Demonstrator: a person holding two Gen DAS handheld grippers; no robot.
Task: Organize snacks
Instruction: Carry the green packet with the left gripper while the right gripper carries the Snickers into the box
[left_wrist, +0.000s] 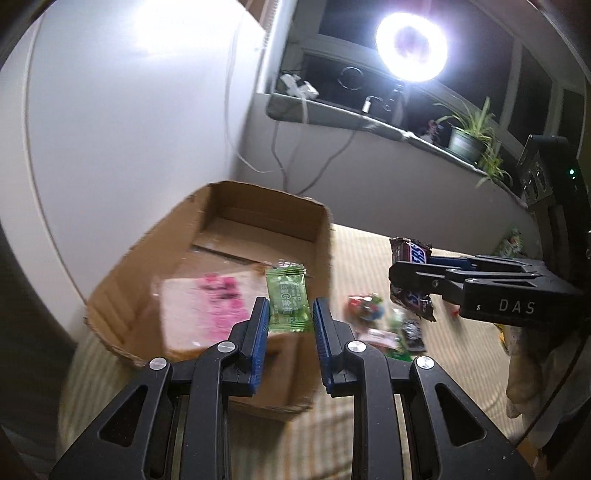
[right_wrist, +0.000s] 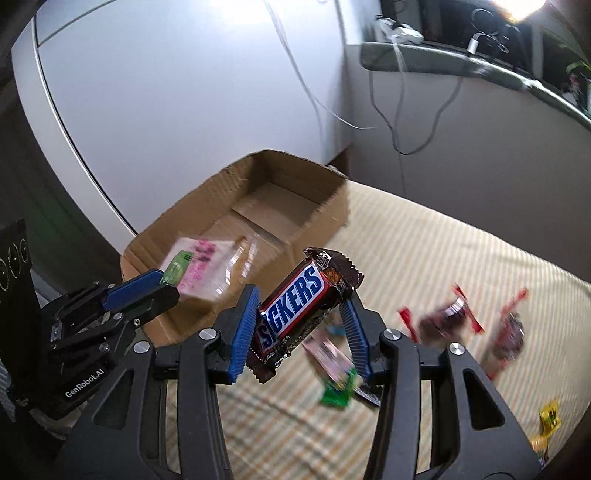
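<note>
An open cardboard box (left_wrist: 317, 229) stands on the striped cloth. Inside lies a pink-and-white packet (left_wrist: 207, 299). My left gripper (left_wrist: 288, 306) is open above the box's near side, and a small green candy packet (left_wrist: 288, 299) hangs loose between and beyond its fingertips. My right gripper (right_wrist: 301, 299) is shut on a Snickers bar (right_wrist: 295, 306) and holds it above the cloth just right of the box (right_wrist: 207, 206). The bar also shows in the left wrist view (left_wrist: 412, 273).
Several loose snacks lie on the cloth right of the box: red-wrapped ones (right_wrist: 447, 317), a green packet (right_wrist: 338, 391), yellow ones (right_wrist: 548, 424). A white cabinet (right_wrist: 184, 92) stands behind the box. A bright ring lamp (left_wrist: 412, 46) and a potted plant (left_wrist: 471, 136) sit on the sill.
</note>
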